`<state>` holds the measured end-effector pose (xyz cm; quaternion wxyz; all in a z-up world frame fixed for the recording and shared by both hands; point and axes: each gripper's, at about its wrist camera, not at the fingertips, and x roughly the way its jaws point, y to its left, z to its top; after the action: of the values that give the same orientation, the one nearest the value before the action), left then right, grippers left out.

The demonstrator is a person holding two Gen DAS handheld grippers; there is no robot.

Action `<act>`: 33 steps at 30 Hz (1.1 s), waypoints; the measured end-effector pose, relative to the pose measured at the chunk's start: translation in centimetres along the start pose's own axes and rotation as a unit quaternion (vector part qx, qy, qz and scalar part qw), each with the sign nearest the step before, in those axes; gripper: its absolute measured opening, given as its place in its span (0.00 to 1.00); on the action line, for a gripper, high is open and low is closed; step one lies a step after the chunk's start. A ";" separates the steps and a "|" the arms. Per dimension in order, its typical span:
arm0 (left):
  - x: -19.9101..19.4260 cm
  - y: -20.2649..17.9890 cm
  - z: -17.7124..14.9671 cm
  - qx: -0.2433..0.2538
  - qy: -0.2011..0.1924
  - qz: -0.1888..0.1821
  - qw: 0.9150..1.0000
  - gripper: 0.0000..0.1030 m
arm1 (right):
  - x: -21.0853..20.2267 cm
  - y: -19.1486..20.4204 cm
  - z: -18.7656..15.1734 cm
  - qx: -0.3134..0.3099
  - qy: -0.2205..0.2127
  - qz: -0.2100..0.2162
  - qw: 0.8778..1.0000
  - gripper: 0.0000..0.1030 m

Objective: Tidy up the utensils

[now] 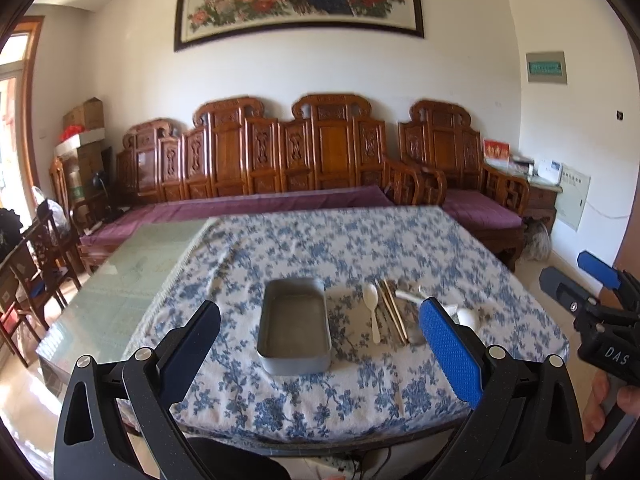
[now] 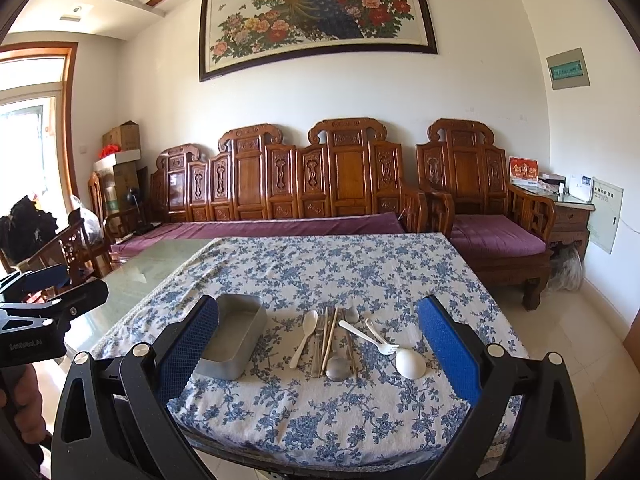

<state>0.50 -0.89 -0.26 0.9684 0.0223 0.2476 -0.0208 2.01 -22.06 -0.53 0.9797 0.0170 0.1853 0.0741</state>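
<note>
Left gripper [image 1: 320,344] and right gripper [image 2: 318,344] hover, jaws spread wide, gripping nothing — metal tin [image 2: 232,340] beside utensils [image 2: 336,340] on desk [image 2: 320,412].

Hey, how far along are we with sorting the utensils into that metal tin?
Nothing looks done yet: the metal tin sits empty on the floral tablecloth. Nothing is in hand either; the left tongs and right tongs are both open and hold nothing. All of it is left: the white spoon, chopsticks, white fork and the other pieces lie beside the tin.
</note>
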 end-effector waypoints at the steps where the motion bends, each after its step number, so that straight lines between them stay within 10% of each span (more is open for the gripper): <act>1: 0.5 -0.1 -0.2 0.002 0.007 -0.002 1.000 0.94 | 0.3 -0.2 -0.1 0.000 0.003 -0.002 1.000 0.98; 20: 11.3 -3.4 -2.1 0.050 0.110 -0.074 0.990 0.94 | 11.7 -8.5 -2.0 -0.031 0.072 -0.021 0.997 0.97; 33: 20.2 -5.1 -3.1 0.065 0.165 -0.109 0.978 0.87 | 23.9 -11.2 -4.7 -0.044 0.197 0.081 0.976 0.51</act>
<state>16.45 -6.36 -12.82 0.9025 0.0611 0.4033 -0.1381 23.89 -29.46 -14.16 0.9147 -0.0263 0.3689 0.1630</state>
